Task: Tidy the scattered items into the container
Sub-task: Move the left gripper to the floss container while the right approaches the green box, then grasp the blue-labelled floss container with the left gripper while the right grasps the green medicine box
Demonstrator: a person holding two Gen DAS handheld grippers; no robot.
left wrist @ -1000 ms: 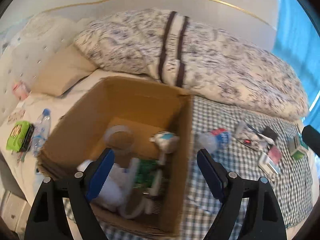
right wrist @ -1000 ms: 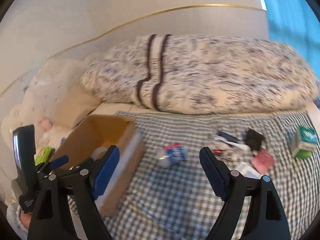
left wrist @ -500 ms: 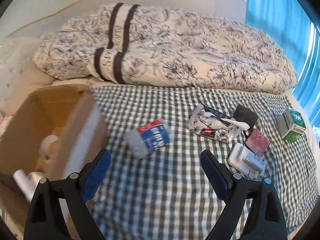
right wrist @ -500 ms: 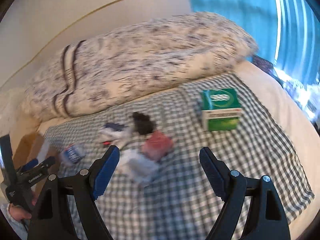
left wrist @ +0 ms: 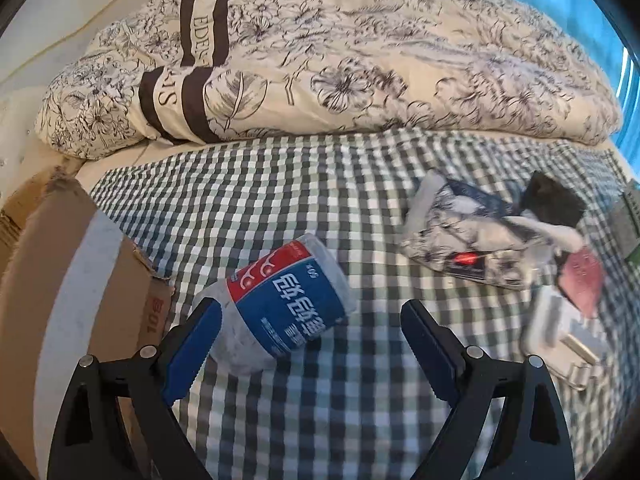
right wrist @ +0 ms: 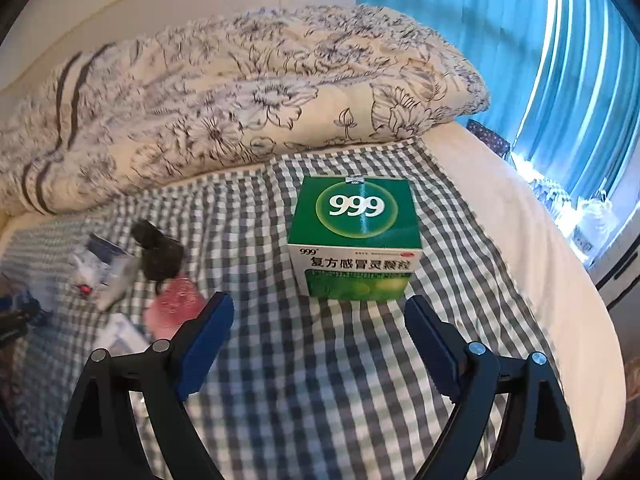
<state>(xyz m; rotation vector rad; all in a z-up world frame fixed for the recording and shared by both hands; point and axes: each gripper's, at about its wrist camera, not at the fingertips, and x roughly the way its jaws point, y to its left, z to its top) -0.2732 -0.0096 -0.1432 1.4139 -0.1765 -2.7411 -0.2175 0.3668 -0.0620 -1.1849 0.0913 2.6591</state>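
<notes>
Fingers of the left gripper (left wrist: pixel 310 322) stand wide apart with nothing between the blue pads; its left pad (left wrist: pixel 192 346) sits just beside the lower end of a bottle (left wrist: pixel 280 304), though contact cannot be told. That bottle, with a blue and red label, lies on its side on the checked cloth (left wrist: pixel 256 208); a cardboard box (left wrist: pixel 60 300) stands close to its left, with only an outer wall and corner in view. Farther right lies a crumpled printed packet (left wrist: pixel 460 240); a black object (left wrist: pixel 554 202) rests at its far end; a pink packet (left wrist: pixel 582 280) and a white item (left wrist: pixel 556 332) lie nearer, both blurred. A floral duvet (left wrist: pixel 340 60) is heaped along the far side of the cloth.

Fingers of the right gripper (right wrist: pixel 318 322) are likewise spread wide and hold nothing; a green carton (right wrist: pixel 356 240) marked 999 stands upright on the cloth just beyond the tips, roughly centred between them and apart from both. To its left the black object (right wrist: pixel 158 254), the pink packet (right wrist: pixel 174 306) and the printed packet (right wrist: pixel 96 270) lie in a blurred cluster; a blue curtain (right wrist: pixel 500 52) hangs at the right.
</notes>
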